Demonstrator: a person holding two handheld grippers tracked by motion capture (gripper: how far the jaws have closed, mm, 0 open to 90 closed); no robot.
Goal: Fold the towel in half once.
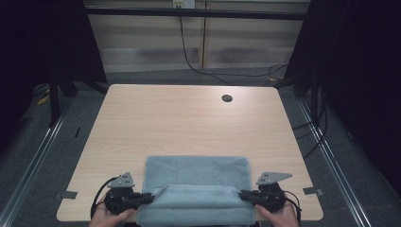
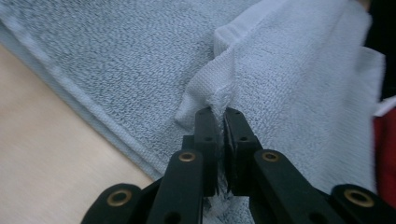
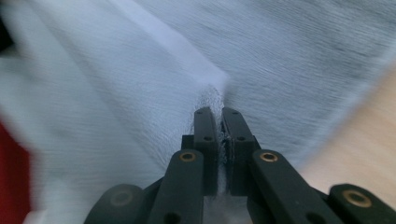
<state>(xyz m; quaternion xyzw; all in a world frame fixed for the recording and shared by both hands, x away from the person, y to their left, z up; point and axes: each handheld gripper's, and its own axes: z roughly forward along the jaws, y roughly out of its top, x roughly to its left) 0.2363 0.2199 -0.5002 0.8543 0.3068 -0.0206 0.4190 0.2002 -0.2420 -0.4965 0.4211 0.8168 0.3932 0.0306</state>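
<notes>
Left tool (image 2: 221, 114) clamped on grey towel (image 2: 140, 60) corner; wooden table (image 2: 42, 158) beside.

Dim surroundings; evenly lit tabletop; right gripper view blurred.

No text, label or number can be read anywhere.

Looking at fuzzy grey terry-cloth towel (image 1: 196, 175), matt and nubbly, lying on smooth pale wood-grain table (image 1: 189, 123); pinching it, matt black plastic jaws.
</notes>
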